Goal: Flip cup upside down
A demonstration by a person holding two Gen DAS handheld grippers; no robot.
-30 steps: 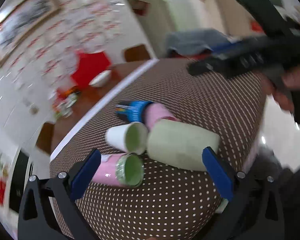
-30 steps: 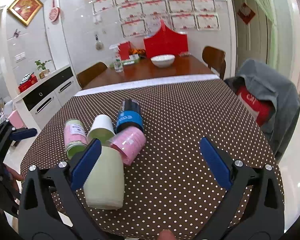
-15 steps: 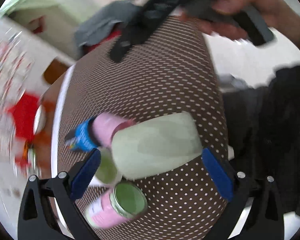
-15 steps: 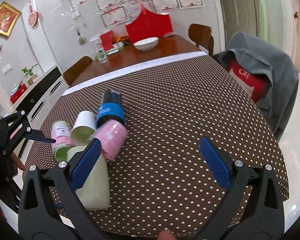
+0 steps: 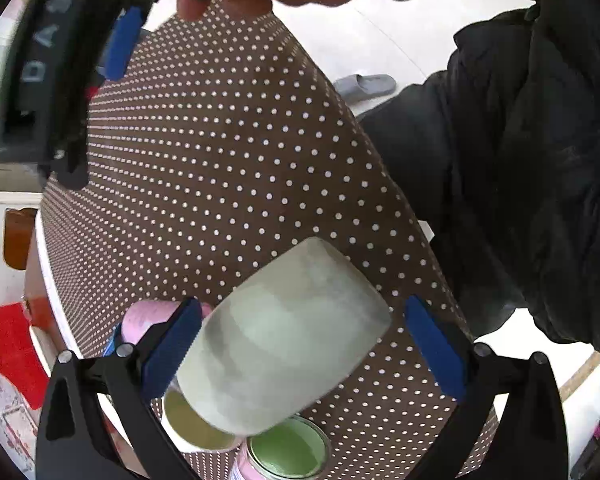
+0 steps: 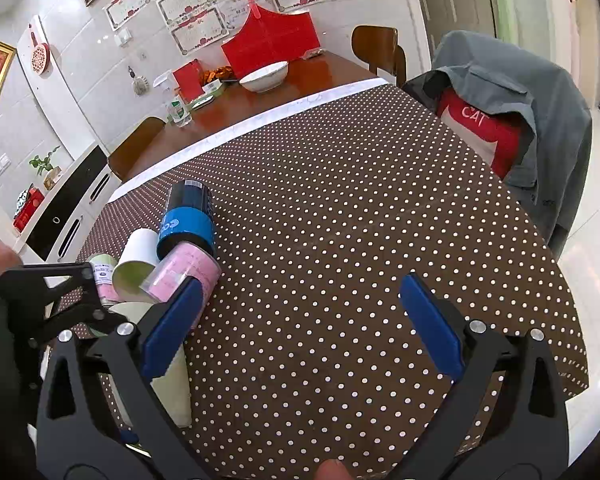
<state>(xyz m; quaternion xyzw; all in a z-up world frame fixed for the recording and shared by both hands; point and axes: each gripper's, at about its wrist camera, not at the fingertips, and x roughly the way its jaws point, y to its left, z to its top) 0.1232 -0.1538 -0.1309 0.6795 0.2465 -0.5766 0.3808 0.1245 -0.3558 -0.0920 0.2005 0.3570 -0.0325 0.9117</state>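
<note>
A pale green cup lies on its side on the brown dotted tablecloth. My left gripper is open and looks down on it, with the cup between the two blue pads, which stand apart from it. The same cup shows in the right wrist view, partly behind my left pad. My right gripper is open and empty above bare cloth to the right of the cups.
Other cups lie on their sides in a cluster: a pink one, a white one, a blue-and-black one and a labelled pink one. A chair with a grey jacket stands at the right. The table edge is near.
My left gripper has swung over the cups and now looks down on the pale green cup from above. My right gripper has drifted slightly forward over the cloth.
</note>
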